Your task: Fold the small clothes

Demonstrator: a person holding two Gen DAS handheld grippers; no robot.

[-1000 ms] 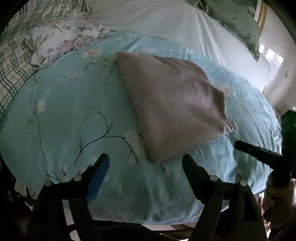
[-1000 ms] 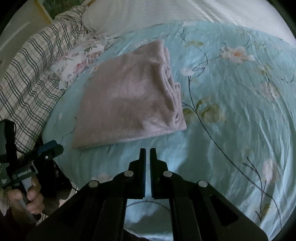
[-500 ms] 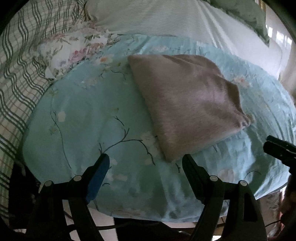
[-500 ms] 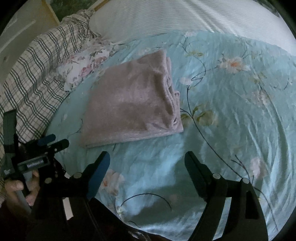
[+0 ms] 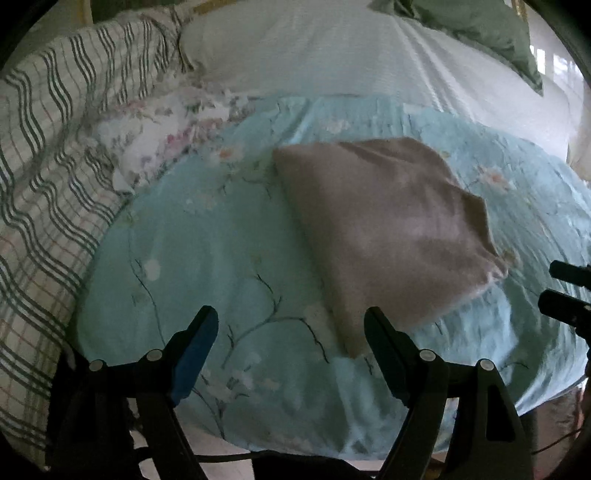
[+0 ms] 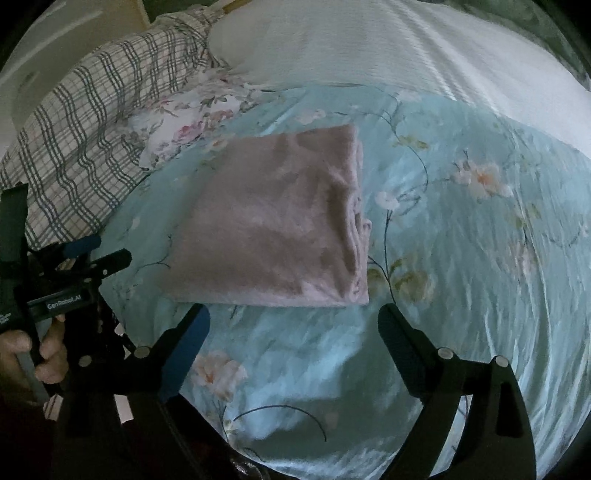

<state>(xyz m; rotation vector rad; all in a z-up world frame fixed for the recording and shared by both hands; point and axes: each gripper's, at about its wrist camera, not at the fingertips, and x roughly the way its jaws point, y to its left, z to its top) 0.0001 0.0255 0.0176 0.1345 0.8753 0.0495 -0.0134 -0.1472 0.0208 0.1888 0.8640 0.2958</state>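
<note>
A folded pinkish-grey garment (image 5: pixel 388 229) (image 6: pixel 280 221) lies flat on the light blue floral bedspread (image 5: pixel 207 240) (image 6: pixel 461 258). My left gripper (image 5: pixel 290 312) hovers just short of its near corner, jaws wide and still opening a little, nothing between them. My right gripper (image 6: pixel 293 308) hangs above the garment's near edge with its jaws opening, also empty. Each gripper shows in the other's view: the right gripper (image 5: pixel 565 291) at the right edge, the left gripper (image 6: pixel 96 254) at the left with a hand (image 6: pixel 48 354) on its handle.
A green-and-white plaid blanket (image 5: pixel 48 166) (image 6: pixel 85 136) lies bunched at the left. A white floral cloth (image 5: pixel 155 140) (image 6: pixel 184 122) sits beside it, near the garment's far corner. Beyond are a white ribbed sheet (image 5: pixel 332 55) and a green pillow (image 5: pixel 480 29). The bed's edge runs below the grippers.
My right gripper went from shut to wide open and rose away from the bed. The left gripper also lifted and tilted, so the garment sits lower in its view.
</note>
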